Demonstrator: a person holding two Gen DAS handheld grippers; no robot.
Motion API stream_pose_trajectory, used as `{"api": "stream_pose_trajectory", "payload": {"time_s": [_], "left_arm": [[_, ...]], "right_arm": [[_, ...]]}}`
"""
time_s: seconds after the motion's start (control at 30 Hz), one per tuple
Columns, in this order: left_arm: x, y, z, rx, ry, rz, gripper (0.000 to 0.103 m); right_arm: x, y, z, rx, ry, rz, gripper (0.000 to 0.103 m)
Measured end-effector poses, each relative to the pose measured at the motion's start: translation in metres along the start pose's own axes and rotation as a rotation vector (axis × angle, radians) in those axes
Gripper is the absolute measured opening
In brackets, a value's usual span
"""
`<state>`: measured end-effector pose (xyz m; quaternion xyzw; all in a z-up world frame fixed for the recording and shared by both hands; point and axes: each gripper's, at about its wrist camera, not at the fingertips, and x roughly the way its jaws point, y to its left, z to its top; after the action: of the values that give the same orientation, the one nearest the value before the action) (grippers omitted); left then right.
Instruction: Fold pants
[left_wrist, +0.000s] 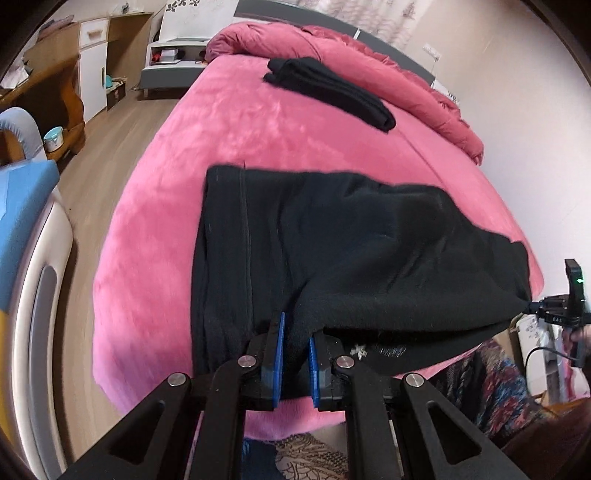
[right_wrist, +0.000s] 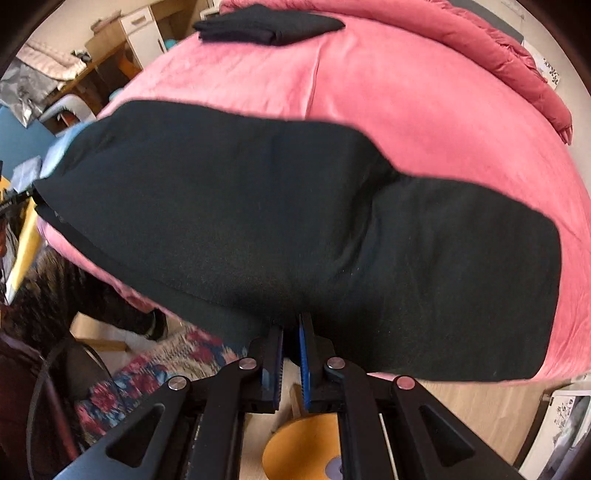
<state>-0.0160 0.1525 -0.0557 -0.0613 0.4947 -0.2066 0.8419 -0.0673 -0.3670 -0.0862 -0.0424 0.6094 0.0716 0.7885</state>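
- Left wrist view: my left gripper (left_wrist: 294, 332) is clamped on the black pants' (left_wrist: 351, 251) near edge; they lie ahead across the pink bed (left_wrist: 155, 229).
- My right gripper (right_wrist: 291, 332) pinches the same edge, equally near; long axis runs crosswise.

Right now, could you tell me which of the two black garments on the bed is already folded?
The small black bundle near the quilt; the big pants hang from both grippers.
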Motion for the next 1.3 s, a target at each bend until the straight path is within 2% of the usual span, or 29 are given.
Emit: {"api": "stream_pose_trajectory", "payload": {"time_s": [0.07, 0.1, 0.17, 0.23, 0.4, 0.47, 0.53, 0.57, 0.6, 0.73, 0.8, 0.87, 0.93, 1.03, 1.17, 1.3], "left_arm": [[0.006, 0.002, -0.004, -0.027, 0.021, -0.003, 0.014], [0.007, 0.004, -0.006, -0.039, 0.028, 0.003, 0.019], [0.004, 0.008, -0.01, -0.066, 0.028, -0.013, 0.019], [-0.004, 0.01, -0.01, -0.085, 0.017, -0.031, 0.02], [-0.018, 0.017, -0.007, -0.118, 0.023, -0.078, 0.028], [-0.023, 0.017, -0.007, -0.114, 0.027, -0.076, 0.031], [-0.028, 0.017, -0.01, -0.1, 0.052, -0.089, 0.042], [-0.032, 0.018, -0.015, -0.091, 0.063, -0.077, 0.054], [-0.034, 0.018, -0.017, -0.088, 0.072, -0.065, 0.059], [-0.042, 0.028, -0.019, -0.128, 0.058, -0.036, 0.058], [-0.049, 0.034, -0.01, -0.189, 0.0, -0.048, 0.057], [-0.054, 0.028, 0.003, -0.201, -0.066, -0.076, 0.057], [-0.049, 0.013, 0.019, -0.181, -0.107, -0.097, 0.058], [-0.027, -0.013, 0.029, -0.111, -0.093, -0.088, 0.058], [0.013, -0.044, 0.031, -0.056, -0.019, -0.045, 0.057], [0.025, -0.06, 0.026, -0.047, -0.01, -0.034, 0.058]], "right_arm": [[0.008, -0.002, -0.004, 0.025, 0.012, 0.0, 0.007], [0.011, -0.001, -0.006, 0.027, 0.016, -0.005, 0.007], [0.017, 0.002, -0.007, 0.023, 0.024, -0.023, 0.007], [0.018, 0.007, -0.007, 0.004, 0.033, -0.044, 0.007], [0.013, 0.016, -0.008, -0.05, 0.052, -0.071, 0.007], [0.014, 0.019, -0.01, -0.075, 0.069, -0.089, 0.008], [0.016, 0.02, -0.011, -0.075, 0.082, -0.09, 0.009], [0.014, 0.019, -0.01, -0.077, 0.082, -0.097, 0.009], [0.015, 0.019, -0.01, -0.073, 0.084, -0.102, 0.009], [0.024, 0.023, -0.009, -0.075, 0.106, -0.115, 0.009], [0.02, 0.02, -0.008, -0.058, 0.102, -0.095, 0.012], [0.013, 0.01, -0.005, 0.003, 0.084, -0.057, 0.021], [0.002, -0.007, -0.01, 0.097, 0.055, -0.025, 0.024], [-0.015, -0.038, -0.026, 0.306, -0.033, 0.053, 0.031], [-0.035, -0.087, -0.059, 0.609, -0.173, 0.114, 0.038], [-0.043, -0.134, -0.091, 0.839, -0.269, 0.084, 0.042]]}}
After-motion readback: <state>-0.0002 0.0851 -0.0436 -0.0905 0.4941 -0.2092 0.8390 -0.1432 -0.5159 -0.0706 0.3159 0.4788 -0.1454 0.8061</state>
